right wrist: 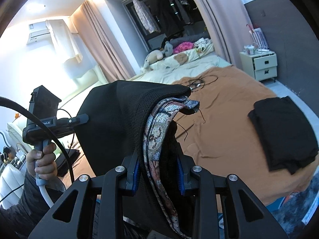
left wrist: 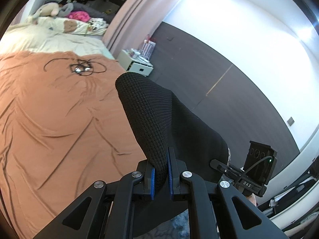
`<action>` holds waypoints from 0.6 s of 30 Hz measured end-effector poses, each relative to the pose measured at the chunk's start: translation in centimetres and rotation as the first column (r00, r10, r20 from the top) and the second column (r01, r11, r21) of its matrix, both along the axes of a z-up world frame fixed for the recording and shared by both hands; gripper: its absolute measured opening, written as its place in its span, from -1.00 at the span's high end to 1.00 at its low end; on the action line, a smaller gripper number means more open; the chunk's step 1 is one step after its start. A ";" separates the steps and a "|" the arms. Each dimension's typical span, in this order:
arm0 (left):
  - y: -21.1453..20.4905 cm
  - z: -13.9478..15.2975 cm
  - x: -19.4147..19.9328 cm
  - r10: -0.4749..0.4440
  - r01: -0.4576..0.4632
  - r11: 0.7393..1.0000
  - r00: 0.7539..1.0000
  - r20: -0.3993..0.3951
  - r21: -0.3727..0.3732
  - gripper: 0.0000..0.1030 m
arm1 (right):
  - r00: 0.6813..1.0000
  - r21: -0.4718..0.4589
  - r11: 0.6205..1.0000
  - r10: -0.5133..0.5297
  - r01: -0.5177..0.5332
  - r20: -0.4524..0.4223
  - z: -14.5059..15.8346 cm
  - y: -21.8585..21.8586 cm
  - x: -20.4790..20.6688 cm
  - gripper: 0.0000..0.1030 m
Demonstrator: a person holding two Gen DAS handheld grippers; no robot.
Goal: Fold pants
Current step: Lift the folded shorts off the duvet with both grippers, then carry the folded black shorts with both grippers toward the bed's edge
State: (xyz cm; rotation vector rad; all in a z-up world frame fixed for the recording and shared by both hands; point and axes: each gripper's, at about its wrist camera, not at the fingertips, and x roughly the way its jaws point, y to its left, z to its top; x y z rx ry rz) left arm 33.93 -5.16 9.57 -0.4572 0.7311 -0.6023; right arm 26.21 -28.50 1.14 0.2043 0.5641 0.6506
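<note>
We pinch black pants in left gripper, right gripper clamps waistband, folded black pile at three o'clock on orange bedcover.

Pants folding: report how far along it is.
Done: one folded black garment lies on the orange bedspread. In hand: black pants held in the air, pinched by the left gripper and right gripper. Left: lay them down and fold.

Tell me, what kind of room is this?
Most likely a bedroom: there is a bed under an orange sheet, stuffed toys by the pillows, and a small nightstand beside it.
</note>
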 end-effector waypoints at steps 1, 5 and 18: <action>-0.7 0.4 -0.1 -0.007 0.007 1.000 1.000 0.008 0.005 0.80 | 1.000 0.000 1.000 -0.005 0.005 0.009 0.2 -0.4 -0.6 0.49; -3.0 1.7 -0.2 -0.030 0.030 0.999 0.999 0.032 0.015 0.80 | 0.999 0.000 1.000 -0.018 0.018 0.046 0.9 -2.1 -2.9 0.49; -9.3 3.8 1.1 -0.075 0.071 0.996 0.995 0.072 0.059 0.80 | 0.994 0.033 0.997 -0.067 0.064 0.086 -0.5 -6.4 -4.9 0.49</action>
